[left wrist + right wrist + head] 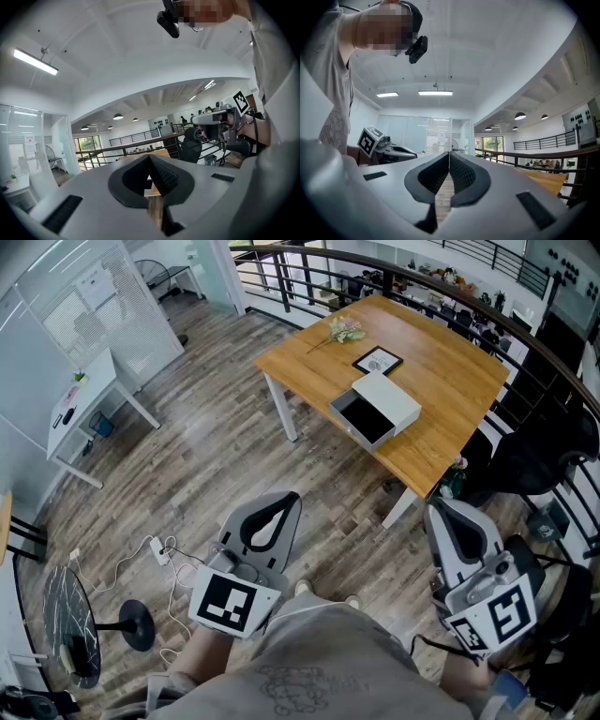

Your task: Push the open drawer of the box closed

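A white box (386,399) lies on the wooden table (450,371) far ahead, its dark drawer (363,418) pulled out toward the table's near-left edge. My left gripper (284,497) is held low near my body, well short of the table, jaws shut with nothing between them. My right gripper (444,508) is also held near my body at the right, jaws shut and empty. In the left gripper view the jaw tips (150,157) meet, and the right gripper (220,123) shows at the right. In the right gripper view the tips (449,153) also meet.
A framed picture (377,360) and a small flower sprig (343,330) lie on the table behind the box. A black railing (441,282) curves behind it, a dark chair (539,451) stands at right, a fan (70,624) and power strip (161,552) at lower left.
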The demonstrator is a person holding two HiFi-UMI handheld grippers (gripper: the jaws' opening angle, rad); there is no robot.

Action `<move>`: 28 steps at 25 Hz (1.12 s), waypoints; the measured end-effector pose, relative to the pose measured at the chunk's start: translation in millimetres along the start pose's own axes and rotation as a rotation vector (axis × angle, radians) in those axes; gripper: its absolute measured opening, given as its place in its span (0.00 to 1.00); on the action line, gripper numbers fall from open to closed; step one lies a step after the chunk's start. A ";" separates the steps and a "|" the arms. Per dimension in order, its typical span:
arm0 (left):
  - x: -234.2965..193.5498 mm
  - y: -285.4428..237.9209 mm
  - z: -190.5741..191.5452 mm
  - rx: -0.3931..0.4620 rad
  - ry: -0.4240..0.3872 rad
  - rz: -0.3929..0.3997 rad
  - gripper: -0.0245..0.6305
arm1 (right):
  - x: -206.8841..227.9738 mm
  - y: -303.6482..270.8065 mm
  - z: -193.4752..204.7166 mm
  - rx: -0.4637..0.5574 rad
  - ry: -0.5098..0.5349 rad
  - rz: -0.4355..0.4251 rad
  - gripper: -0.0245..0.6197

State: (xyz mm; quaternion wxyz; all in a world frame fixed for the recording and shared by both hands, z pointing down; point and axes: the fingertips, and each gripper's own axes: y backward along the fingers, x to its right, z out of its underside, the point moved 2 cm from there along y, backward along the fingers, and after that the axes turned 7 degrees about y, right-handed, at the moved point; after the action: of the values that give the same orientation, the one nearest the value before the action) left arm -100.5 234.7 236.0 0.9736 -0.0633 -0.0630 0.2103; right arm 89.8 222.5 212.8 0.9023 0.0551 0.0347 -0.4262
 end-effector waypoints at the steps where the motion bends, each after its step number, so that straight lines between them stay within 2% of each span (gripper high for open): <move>1: 0.6 -0.1 1.0 -0.003 -0.006 -0.001 0.06 | 0.9 0.0 0.3 0.001 -0.005 0.001 0.09; 6: -0.3 -0.7 3.6 -0.016 -0.006 -0.010 0.06 | 6.5 -0.8 6.0 -0.010 -0.024 0.012 0.09; 14: 11.5 -4.8 4.8 -0.024 -0.038 -0.008 0.06 | 11.8 5.7 11.1 -0.021 -0.031 -0.026 0.09; 18: 13.3 -9.3 6.0 -0.010 -0.008 -0.081 0.06 | 16.4 15.4 17.2 -0.033 -0.040 -0.042 0.09; 20: 14.0 -11.6 6.6 -0.006 -0.020 -0.120 0.07 | 19.0 21.4 18.7 -0.031 -0.065 -0.056 0.09; 21: 16.6 -14.6 9.3 -0.019 -0.042 -0.123 0.09 | 21.2 23.8 19.6 -0.031 -0.073 -0.062 0.09; 23: 23.0 -24.7 18.5 -0.067 -0.087 -0.106 0.28 | 27.3 25.4 22.3 -0.036 -0.072 -0.067 0.09; 28: 23.9 -54.1 44.9 -0.165 -0.101 -0.076 0.29 | 41.6 22.4 38.6 -0.051 -0.100 -0.073 0.09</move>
State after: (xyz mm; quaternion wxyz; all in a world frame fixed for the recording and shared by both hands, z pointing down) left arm -64.0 200.1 290.6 0.9678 -0.1303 -0.1316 0.1702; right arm 134.1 199.7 248.1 0.8879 0.0097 0.0025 -0.4599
